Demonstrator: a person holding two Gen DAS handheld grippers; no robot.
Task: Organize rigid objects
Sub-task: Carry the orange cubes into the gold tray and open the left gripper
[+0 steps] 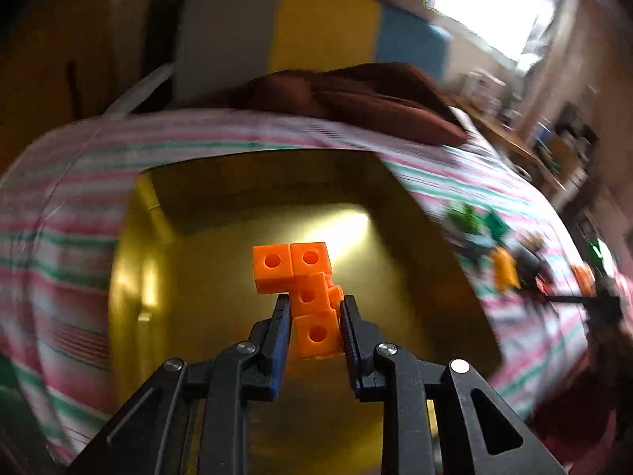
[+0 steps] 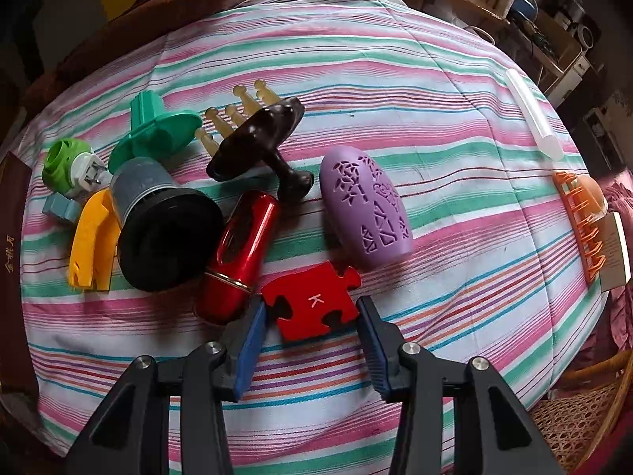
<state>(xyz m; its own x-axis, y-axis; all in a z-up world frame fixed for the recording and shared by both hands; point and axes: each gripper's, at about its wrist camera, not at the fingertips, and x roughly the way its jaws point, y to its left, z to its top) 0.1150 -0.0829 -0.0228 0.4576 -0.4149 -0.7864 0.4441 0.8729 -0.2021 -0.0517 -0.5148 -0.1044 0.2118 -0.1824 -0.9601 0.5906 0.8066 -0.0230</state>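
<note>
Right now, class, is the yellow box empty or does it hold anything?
Empty, as far as shown: the yellow box has a bare floor. The orange cube piece is gripped between the left gripper's fingers above it.

A bed covered by a quilt striped in pink, green and white (image 2: 395,79) fills both views. A dark brown cushion (image 1: 368,99) lies at its far edge. Behind it stand upright panels of grey, yellow and blue (image 1: 324,27). A bright window (image 1: 490,4) lets in daylight. Cluttered wooden shelves (image 2: 526,19) line the wall beside the bed, and a woven cane chair seat (image 2: 577,423) shows at the lower corner.
</note>
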